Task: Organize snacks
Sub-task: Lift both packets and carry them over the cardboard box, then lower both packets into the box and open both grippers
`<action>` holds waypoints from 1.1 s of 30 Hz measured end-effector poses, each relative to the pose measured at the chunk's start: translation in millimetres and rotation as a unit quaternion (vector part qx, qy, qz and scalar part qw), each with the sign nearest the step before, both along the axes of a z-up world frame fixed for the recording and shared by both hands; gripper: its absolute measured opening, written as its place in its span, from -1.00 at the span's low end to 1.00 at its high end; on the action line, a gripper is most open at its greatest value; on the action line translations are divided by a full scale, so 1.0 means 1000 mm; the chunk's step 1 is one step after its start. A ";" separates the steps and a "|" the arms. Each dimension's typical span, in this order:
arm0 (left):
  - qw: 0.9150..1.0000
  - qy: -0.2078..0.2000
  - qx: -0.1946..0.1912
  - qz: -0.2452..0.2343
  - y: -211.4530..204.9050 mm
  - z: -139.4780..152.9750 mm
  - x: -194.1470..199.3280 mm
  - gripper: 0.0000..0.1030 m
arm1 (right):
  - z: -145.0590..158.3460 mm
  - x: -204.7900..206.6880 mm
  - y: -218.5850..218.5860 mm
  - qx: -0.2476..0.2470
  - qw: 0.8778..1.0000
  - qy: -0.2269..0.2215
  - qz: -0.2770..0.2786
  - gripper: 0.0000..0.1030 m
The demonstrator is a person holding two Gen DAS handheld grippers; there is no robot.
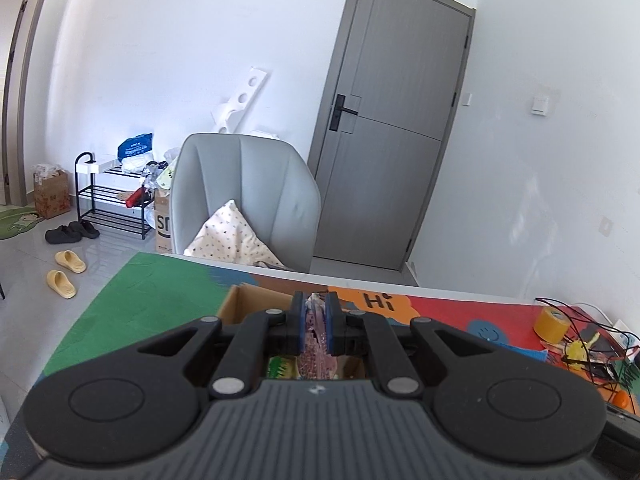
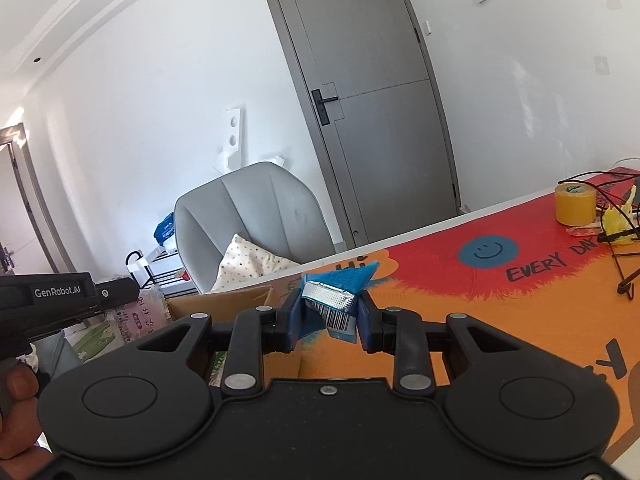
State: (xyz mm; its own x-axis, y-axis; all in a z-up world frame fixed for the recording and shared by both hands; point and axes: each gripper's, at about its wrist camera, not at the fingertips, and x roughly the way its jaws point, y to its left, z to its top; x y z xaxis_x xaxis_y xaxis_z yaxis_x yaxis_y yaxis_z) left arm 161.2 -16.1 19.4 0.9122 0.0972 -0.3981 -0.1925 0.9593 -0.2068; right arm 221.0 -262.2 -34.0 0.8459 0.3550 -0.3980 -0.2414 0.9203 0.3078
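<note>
1. The purple snack packet [image 1: 316, 334] is pinched upright between the blue pads of my left hand-held gripper [image 1: 315, 322], over the open cardboard box [image 1: 240, 304].
2. The blue snack packet [image 2: 334, 298], with a silver crimped end and a barcode, is clamped in my right hand-held gripper [image 2: 329, 320], just right of the box [image 2: 224, 300].

- The box [image 1: 236, 304] sits on the table [image 1: 132, 292], left of the tape [image 1: 554, 325].
- The chair [image 1: 248, 200] stands behind the table, a pillow [image 1: 232, 236] on its seat.
- The door [image 1: 396, 140] is behind the chair.
</note>
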 end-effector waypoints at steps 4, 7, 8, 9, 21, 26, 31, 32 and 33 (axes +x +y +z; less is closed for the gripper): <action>1.000 0.005 -0.005 0.008 0.015 -0.005 0.006 -0.84 | -0.001 0.003 0.014 -0.004 1.000 0.002 0.010 -0.43; 1.000 0.010 -0.010 0.009 0.022 -0.010 0.012 -0.84 | -0.002 0.006 0.023 -0.007 1.000 0.005 0.016 -0.43; 1.000 0.012 -0.013 0.009 0.025 -0.012 0.014 -0.83 | -0.002 0.007 0.026 -0.009 1.000 0.006 0.018 -0.43; 1.000 0.015 -0.016 0.010 0.028 -0.015 0.016 -0.83 | -0.002 0.008 0.029 -0.012 1.000 0.007 0.020 -0.43; 0.998 0.018 -0.025 0.048 0.057 -0.023 0.006 -0.07 | 0.000 0.020 0.064 -0.024 0.999 0.017 0.046 -0.43; 0.998 0.010 -0.020 0.062 0.067 -0.021 -0.005 0.31 | 0.001 0.023 0.081 -0.024 0.997 0.022 0.064 -0.43; 0.997 0.013 -0.029 0.077 0.078 -0.022 -0.010 0.51 | 0.004 0.023 0.097 -0.023 0.996 0.025 0.080 -0.42; 0.996 0.015 -0.030 0.080 0.081 -0.023 -0.011 0.56 | 0.005 0.023 0.098 -0.018 0.996 0.025 0.085 -0.39; 0.996 0.016 -0.030 0.085 0.083 -0.024 -0.013 0.60 | 0.005 0.024 0.101 -0.009 0.995 0.025 0.094 -0.35</action>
State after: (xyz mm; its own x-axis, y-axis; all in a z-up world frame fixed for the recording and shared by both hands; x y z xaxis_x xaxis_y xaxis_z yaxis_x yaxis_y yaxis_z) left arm 148.6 67.2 -4.2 0.8713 0.2237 -0.4368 -0.3583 0.8982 -0.2547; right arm 245.1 -161.6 -29.1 0.7444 0.4981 -0.4447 -0.3950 0.8654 0.3082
